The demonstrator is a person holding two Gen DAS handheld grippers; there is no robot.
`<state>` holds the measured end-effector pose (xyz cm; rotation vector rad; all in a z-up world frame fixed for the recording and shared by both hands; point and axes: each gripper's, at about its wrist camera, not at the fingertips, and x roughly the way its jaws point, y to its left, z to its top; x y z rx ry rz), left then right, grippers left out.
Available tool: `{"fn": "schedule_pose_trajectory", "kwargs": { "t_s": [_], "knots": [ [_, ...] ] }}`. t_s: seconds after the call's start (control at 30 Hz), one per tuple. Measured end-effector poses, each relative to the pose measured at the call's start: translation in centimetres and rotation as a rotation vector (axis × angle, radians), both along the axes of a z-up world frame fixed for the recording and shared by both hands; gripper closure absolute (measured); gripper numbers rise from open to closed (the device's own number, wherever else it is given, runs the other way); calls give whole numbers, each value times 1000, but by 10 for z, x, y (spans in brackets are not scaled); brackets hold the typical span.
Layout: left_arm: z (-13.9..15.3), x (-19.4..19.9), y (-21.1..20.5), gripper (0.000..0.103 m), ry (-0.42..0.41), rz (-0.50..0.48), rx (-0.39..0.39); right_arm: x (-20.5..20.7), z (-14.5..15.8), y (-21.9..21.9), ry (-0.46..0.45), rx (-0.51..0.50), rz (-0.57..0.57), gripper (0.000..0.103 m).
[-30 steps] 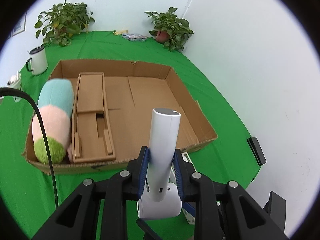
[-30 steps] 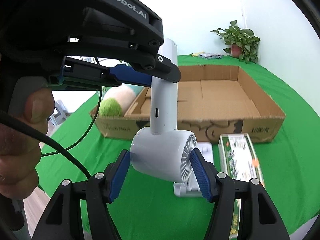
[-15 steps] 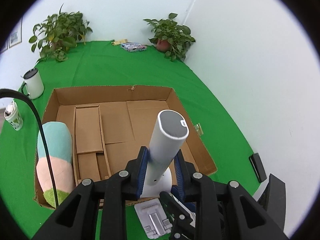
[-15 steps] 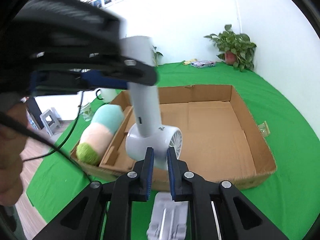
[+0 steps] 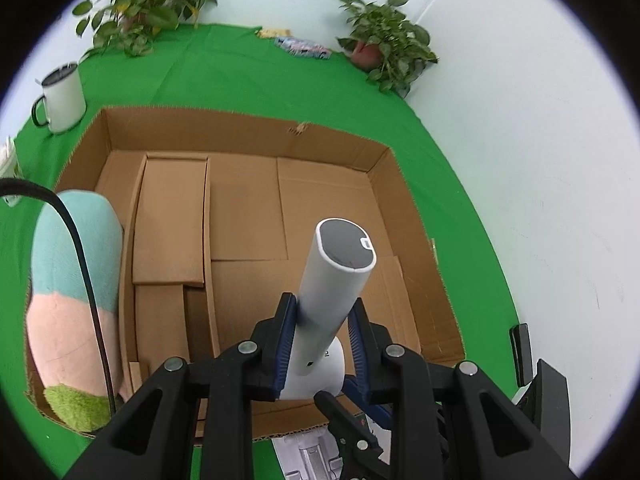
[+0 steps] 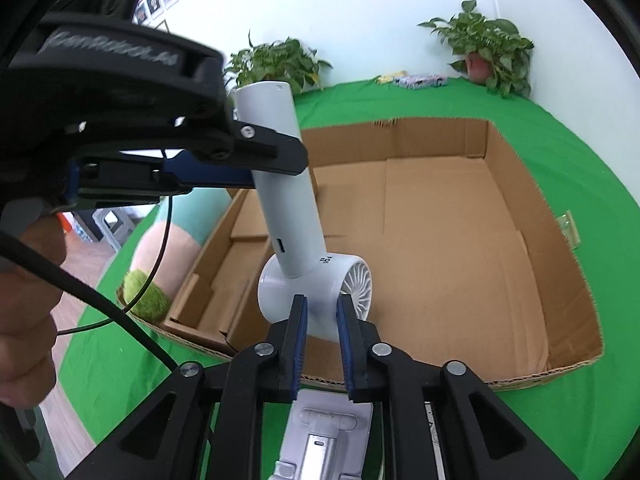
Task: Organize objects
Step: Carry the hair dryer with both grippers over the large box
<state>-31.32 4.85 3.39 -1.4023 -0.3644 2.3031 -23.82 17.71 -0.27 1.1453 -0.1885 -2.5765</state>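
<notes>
A white handheld fan is held over the open cardboard box. My left gripper is shut on the fan's handle. In the right wrist view the fan hangs handle-up with its round head low over the box. My right gripper sits just below the fan head with its jaws nearly closed; they do not clearly hold it. A pastel plush roll lies along the box's left side.
A white stand lies on the green cloth in front of the box. A white mug stands at the far left. Potted plants and a small packet stand at the back. A black object lies at the table's right edge.
The fan has been lifted off the stand and carried forward over the box. The right gripper let go of the fan head and closed its jaws.
</notes>
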Motion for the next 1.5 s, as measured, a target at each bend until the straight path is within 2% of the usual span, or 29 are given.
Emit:
{"fn": "schedule_pose_trajectory", "kwargs": {
  "t_s": [0.07, 0.13, 0.2, 0.23, 0.3, 0.37, 0.4, 0.43, 0.5, 0.77, 0.97, 1.07, 1.23, 1.33, 1.5],
  "knots": [
    [-8, -3, 0, 79, -30, -1, 19, -4, -8, 2, -9, -14, 4, 68],
    [-13, -4, 1, 79, -45, -4, 33, -7, -14, 4, -8, -33, 5, 49],
    [-13, -4, 2, 79, -51, -9, 44, -9, -18, 4, 0, -44, 7, 36],
    [-12, -4, 3, 79, -49, -11, 45, -11, -19, 3, 9, -32, 6, 32],
    [-8, -2, 5, 80, -41, -16, 37, -14, -21, -1, 36, 12, 0, 30],
    [-5, -2, 5, 80, -39, -14, 29, -17, -21, -2, 48, 33, -11, 32],
    [-3, -3, 5, 79, -36, -6, 17, -19, -21, -3, 50, 42, -21, 41],
    [-3, -4, 3, 79, -34, 2, 10, -21, -21, -2, 47, 52, -29, 56],
    [-4, -6, -1, 79, -44, 10, 7, -29, -24, -2, 21, 67, -40, 71],
    [-10, -3, -6, 79, -59, 9, -24, -32, -30, -6, -6, 46, -10, 72],
    [-19, 12, -11, 79, -81, -5, -52, -31, -40, -4, -76, 12, 36, 70],
    [-18, 7, -12, 79, -87, 6, -66, -32, -41, -5, -97, 4, 55, 70],
    [-17, 3, -7, 79, -96, 2, -112, -42, -41, -4, -167, -67, 105, 70],
    [-19, -5, -9, 79, -111, 15, -110, -50, -43, 0, -210, -117, 130, 70],
    [-23, -22, -3, 79, -117, 16, -138, -62, -44, 1, -217, -105, 136, 70]
  ]
}}
